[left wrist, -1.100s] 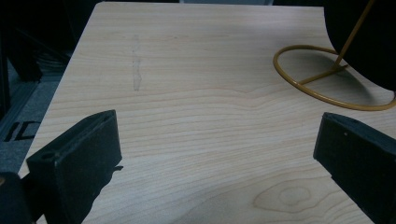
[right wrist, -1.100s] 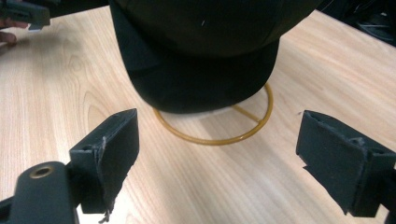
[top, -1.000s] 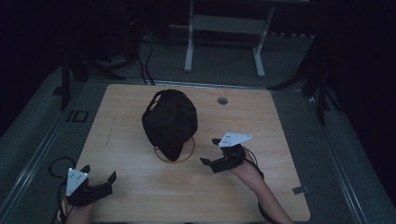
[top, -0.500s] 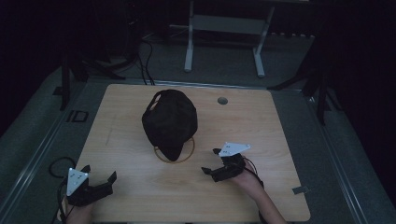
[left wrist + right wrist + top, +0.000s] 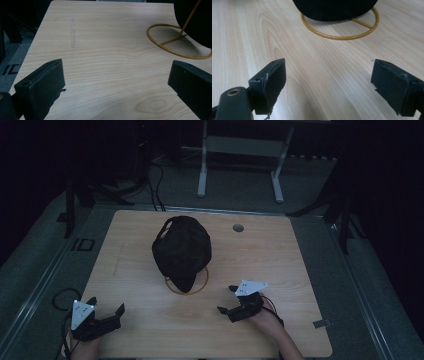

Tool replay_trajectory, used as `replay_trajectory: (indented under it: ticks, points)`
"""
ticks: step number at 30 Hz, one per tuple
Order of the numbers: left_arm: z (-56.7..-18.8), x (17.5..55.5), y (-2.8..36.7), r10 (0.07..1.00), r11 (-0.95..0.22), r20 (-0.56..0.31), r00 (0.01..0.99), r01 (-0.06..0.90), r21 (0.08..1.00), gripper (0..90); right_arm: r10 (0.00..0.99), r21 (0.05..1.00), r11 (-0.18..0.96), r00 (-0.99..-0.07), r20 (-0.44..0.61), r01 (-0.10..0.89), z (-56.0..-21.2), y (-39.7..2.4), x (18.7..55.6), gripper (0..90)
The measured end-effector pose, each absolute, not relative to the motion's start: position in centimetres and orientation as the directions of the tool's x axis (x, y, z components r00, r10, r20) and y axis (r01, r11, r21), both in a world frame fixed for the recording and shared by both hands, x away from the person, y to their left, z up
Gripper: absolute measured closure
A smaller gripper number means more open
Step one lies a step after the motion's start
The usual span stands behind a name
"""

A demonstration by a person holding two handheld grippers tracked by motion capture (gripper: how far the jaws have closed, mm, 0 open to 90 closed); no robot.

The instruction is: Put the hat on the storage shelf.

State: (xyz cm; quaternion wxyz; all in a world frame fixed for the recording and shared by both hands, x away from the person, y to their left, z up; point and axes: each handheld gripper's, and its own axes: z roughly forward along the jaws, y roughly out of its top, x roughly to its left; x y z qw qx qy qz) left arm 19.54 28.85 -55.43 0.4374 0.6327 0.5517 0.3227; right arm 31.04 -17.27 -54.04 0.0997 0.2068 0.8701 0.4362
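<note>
A black cap (image 5: 182, 249) hangs on a gold wire stand whose ring base (image 5: 201, 288) rests mid-table. The cap's dark edge (image 5: 197, 22) and the ring base (image 5: 172, 51) show at the upper right of the left gripper view; the right gripper view has the cap (image 5: 334, 8) above the ring base (image 5: 342, 37). My left gripper (image 5: 106, 309) is open at the table's front left corner, far from the stand. My right gripper (image 5: 227, 299) is open, a little to the front right of the ring. Nothing sits between either pair of jaws.
The wooden table (image 5: 280, 265) has a small round hole (image 5: 238, 227) near its back edge. A faint mark (image 5: 72, 32) runs along the wood on the left side. Dark floor, cables and a white frame (image 5: 240, 150) lie beyond the table.
My right gripper has pulled back from the stand toward the front edge of the table. The left gripper and the cap have stayed where they were.
</note>
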Motion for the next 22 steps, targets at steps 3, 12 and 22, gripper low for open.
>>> replay_trajectory:
  ticks: [3,12,22]
  points:
    - [-55.4,19.5,28.9,0.980,-0.010,-0.074,0.184,0.416,0.909,1.2,0.456,0.804,0.534,-0.890,-0.014,0.261,-54.2,-17.6,30.7,12.7]
    - [-55.4,19.5,28.9,0.980,-0.007,-0.075,0.182,0.415,0.910,1.2,0.469,0.793,0.559,-0.881,-0.061,0.242,-54.8,-18.2,30.0,13.0]
    - [-55.5,19.6,28.8,0.979,-0.009,-0.076,0.188,0.415,0.910,1.2,0.455,0.800,0.556,-0.888,-0.066,0.225,-54.9,-18.2,29.9,13.2]
